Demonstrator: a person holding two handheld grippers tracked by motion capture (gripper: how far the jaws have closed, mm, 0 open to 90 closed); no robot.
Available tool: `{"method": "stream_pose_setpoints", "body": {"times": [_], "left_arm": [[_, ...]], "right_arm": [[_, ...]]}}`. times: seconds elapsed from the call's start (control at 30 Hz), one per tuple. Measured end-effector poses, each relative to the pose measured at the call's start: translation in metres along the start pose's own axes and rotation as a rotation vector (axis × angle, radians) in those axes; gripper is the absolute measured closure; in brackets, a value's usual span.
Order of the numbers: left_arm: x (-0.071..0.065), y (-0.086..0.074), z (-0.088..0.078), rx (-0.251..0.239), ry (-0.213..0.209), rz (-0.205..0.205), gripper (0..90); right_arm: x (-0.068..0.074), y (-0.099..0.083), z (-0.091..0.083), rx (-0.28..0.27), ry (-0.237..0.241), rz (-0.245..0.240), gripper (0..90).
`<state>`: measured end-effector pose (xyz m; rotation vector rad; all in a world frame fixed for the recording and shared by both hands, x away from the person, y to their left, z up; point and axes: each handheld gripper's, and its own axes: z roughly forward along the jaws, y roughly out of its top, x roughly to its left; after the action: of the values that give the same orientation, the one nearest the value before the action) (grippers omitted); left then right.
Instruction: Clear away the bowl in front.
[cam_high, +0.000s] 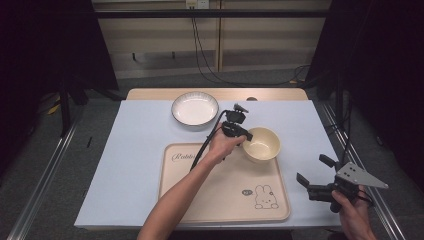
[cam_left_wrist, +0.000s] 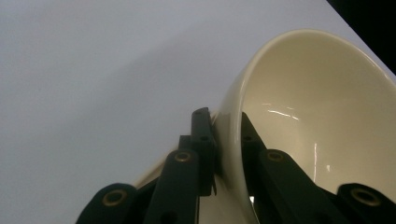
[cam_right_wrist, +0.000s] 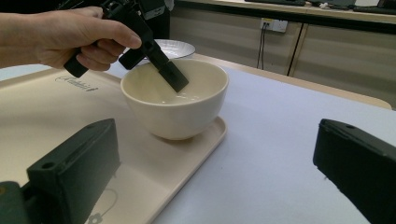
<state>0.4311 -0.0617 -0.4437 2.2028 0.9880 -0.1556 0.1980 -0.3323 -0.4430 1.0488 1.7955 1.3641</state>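
High view, looking down: your left gripper (cam_high: 243, 135) pinches the near-left rim of the cream bowl (cam_high: 262, 144), one jaw inside, one outside; the bowl sits at the far right corner of the beige tray (cam_high: 200, 200), its base hidden from the left gripper view; your right gripper (cam_high: 312, 176) hovers wide open off the tray's right edge; pale blue cloth (cam_high: 135, 150) covers the table; a white plate (cam_high: 194, 108) lies beyond; tray script cut off by your arm, illegible.
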Motion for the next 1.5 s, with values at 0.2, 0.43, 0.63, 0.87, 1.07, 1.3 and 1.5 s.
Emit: {"method": "stream_pose_setpoints", "body": {"times": [0.2, 0.43, 0.63, 0.87, 1.07, 1.3, 1.5], "left_arm": [[0.002, -0.005, 0.005, 0.023, 0.001, -0.006, 82.7], [0.000, -0.005, 0.009, 0.002, 0.007, -0.010, 82.6], [-0.002, -0.006, 0.010, -0.016, 0.020, -0.001, 82.5], [-0.002, -0.009, 0.010, -0.046, 0.028, 0.011, 82.1], [0.001, -0.010, 0.010, -0.058, 0.000, 0.037, 79.7], [0.004, -0.015, 0.012, -0.094, 0.044, 0.048, 49.1], [0.005, -0.018, 0.007, -0.135, 0.058, 0.087, 23.8]], "right_arm": [[0.000, 0.000, 0.000, 0.001, -0.002, -0.003, 0.1], [0.000, 0.000, 0.000, 0.001, -0.002, -0.002, 0.1], [0.000, 0.000, 0.000, 0.003, 0.001, -0.005, 0.1], [-0.001, 0.000, 0.000, -0.004, -0.006, -0.009, 0.1], [-0.001, 0.000, 0.000, -0.005, 0.000, -0.006, 0.1], [-0.001, 0.000, 0.000, -0.004, -0.001, -0.009, 0.1], [-0.001, 0.000, 0.000, 0.000, 0.000, -0.004, 0.1]]}}
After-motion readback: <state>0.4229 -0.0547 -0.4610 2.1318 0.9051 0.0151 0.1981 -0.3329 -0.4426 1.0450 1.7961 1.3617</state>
